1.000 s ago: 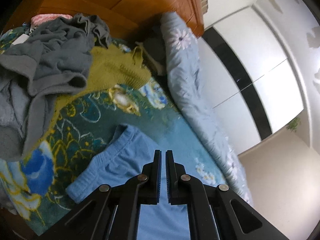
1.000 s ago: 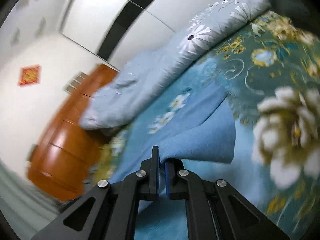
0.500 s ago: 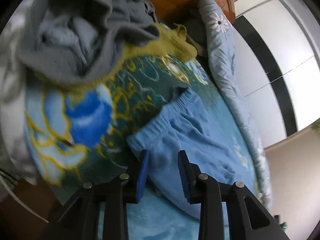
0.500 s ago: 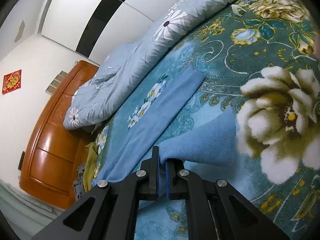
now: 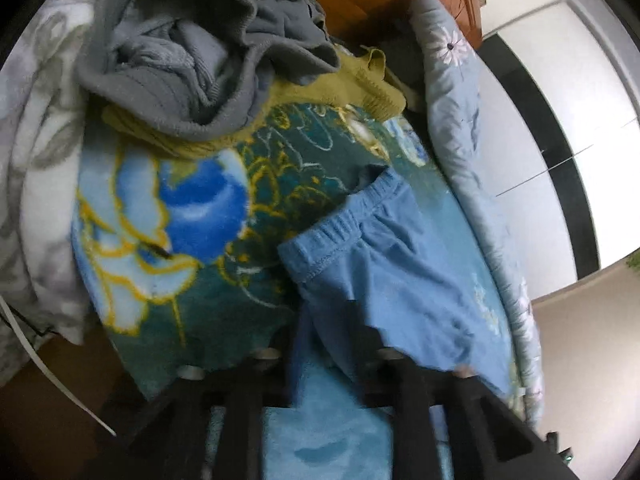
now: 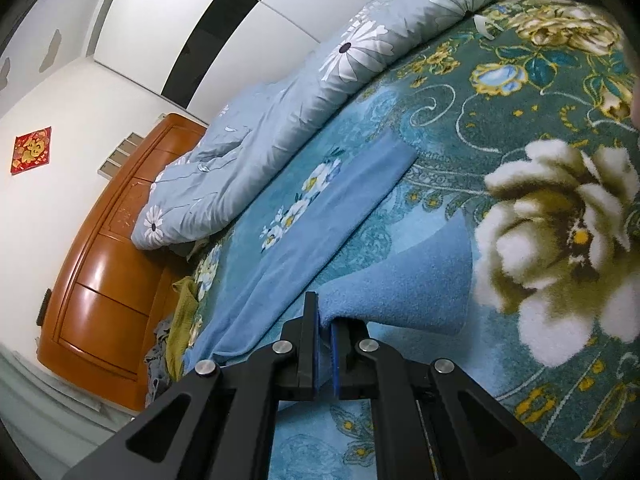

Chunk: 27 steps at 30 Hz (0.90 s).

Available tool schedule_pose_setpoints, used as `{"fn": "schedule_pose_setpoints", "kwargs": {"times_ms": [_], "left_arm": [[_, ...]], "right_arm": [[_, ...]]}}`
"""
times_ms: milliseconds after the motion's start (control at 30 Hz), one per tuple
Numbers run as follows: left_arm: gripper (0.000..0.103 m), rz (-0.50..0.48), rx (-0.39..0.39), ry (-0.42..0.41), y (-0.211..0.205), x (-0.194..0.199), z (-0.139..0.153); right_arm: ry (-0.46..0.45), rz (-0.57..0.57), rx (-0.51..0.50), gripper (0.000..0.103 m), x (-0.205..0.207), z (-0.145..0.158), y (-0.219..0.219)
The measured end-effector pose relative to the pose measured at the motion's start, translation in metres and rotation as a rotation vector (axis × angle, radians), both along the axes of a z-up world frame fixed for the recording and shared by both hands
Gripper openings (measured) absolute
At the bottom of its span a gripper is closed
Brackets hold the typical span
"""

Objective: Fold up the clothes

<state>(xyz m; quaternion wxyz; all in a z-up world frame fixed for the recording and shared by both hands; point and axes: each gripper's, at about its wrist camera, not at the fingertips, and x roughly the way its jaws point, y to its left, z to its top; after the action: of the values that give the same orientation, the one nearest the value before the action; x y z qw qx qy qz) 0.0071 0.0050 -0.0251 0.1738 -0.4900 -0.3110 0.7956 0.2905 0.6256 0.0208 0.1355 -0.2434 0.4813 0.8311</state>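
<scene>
Light blue trousers (image 5: 384, 276) lie spread on a teal flowered blanket (image 5: 288, 168); their elastic waistband is near the middle of the left wrist view. My left gripper (image 5: 324, 344) is open, blurred, its jaws either side of the waistband's near corner. In the right wrist view the trousers (image 6: 320, 224) stretch away along the bed. My right gripper (image 6: 325, 322) is shut on the hem of one blue leg (image 6: 404, 296) and holds it lifted a little off the blanket (image 6: 520, 120).
A heap of grey clothes (image 5: 200, 52) on an olive knit (image 5: 352, 84) lies beyond the waistband. A pale blue daisy quilt (image 6: 320, 92) runs along the far side of the bed. A wooden headboard (image 6: 108, 272) and white wardrobe doors (image 5: 540, 92) stand behind.
My left gripper went from shut to open and dropped toward the trousers' waistband corner. My right gripper kept its grip on the leg hem, and its view swung and steadied.
</scene>
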Motion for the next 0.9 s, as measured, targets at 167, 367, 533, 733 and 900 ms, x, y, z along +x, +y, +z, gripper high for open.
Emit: {"fn": "schedule_pose_setpoints", "kwargs": {"times_ms": [167, 367, 533, 733, 900], "left_arm": [[0.044, -0.030, 0.068, -0.033, 0.011, -0.005, -0.015], [0.005, -0.056, 0.249, -0.008, 0.016, -0.020, 0.001], [0.005, -0.043, 0.366, 0.006, 0.040, -0.076, 0.038], [0.005, -0.013, 0.318, -0.101, 0.091, -0.157, 0.033], [0.010, -0.034, 0.232, -0.199, 0.126, -0.192, -0.004]], "right_arm": [[-0.001, -0.001, -0.023, 0.006, -0.001, -0.008, 0.002], [0.018, 0.017, -0.024, 0.006, -0.001, -0.003, 0.007], [0.073, 0.030, 0.005, 0.006, -0.029, 0.022, 0.031], [-0.079, 0.026, -0.020, 0.006, -0.115, 0.014, 0.087], [-0.275, -0.019, -0.072, 0.006, -0.187, -0.031, 0.113]]}}
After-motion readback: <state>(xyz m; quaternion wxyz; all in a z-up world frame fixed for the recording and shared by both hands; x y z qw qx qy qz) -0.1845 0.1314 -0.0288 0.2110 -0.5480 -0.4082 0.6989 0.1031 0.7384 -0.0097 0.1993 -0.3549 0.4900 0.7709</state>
